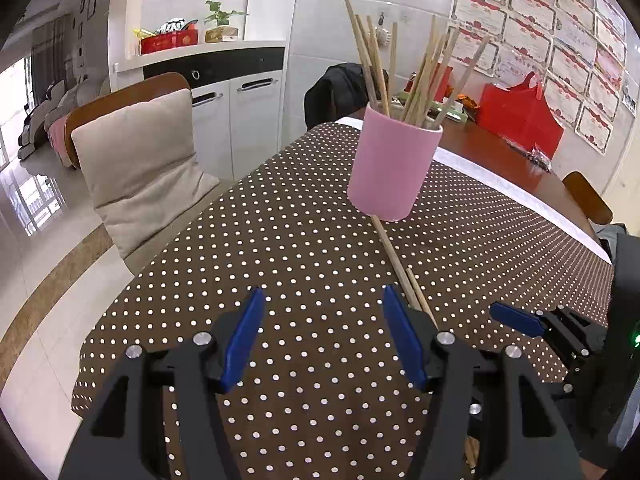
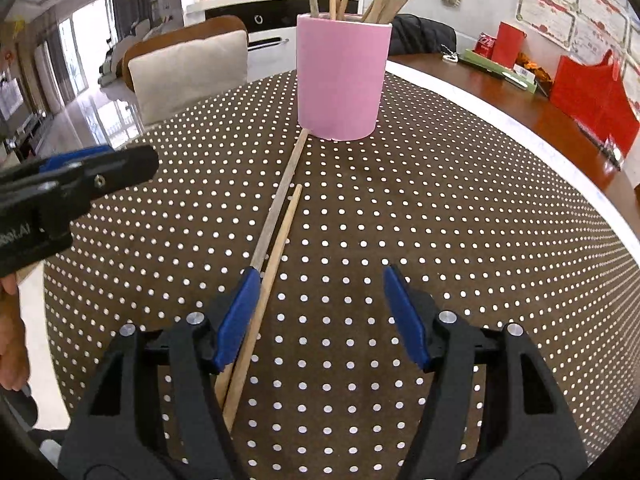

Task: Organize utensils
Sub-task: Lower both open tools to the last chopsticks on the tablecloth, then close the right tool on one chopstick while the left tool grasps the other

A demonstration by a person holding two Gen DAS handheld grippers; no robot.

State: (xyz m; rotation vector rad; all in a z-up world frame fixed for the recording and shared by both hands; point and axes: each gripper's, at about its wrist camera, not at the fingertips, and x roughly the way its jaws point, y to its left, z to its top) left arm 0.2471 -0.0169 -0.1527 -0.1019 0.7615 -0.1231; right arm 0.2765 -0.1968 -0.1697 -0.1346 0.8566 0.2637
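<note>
A pink cup [image 1: 390,166] holds several wooden chopsticks [image 1: 416,76] upright on the brown polka-dot tablecloth [image 1: 280,248]; it also shows in the right wrist view [image 2: 340,80]. Two loose chopsticks [image 2: 272,248] lie on the cloth, one tip touching the cup's base; they also show in the left wrist view [image 1: 400,268]. My right gripper [image 2: 320,312] is open, its left finger [image 2: 236,320] over the chopsticks. My left gripper [image 1: 324,332] is open and empty, left of the chopsticks.
A chair with a beige cushion [image 1: 140,160] stands at the table's left side. Red bags [image 1: 520,116] and a green tray [image 2: 500,72] sit on the bare wood table beyond the cloth. White cabinets [image 1: 232,116] stand behind.
</note>
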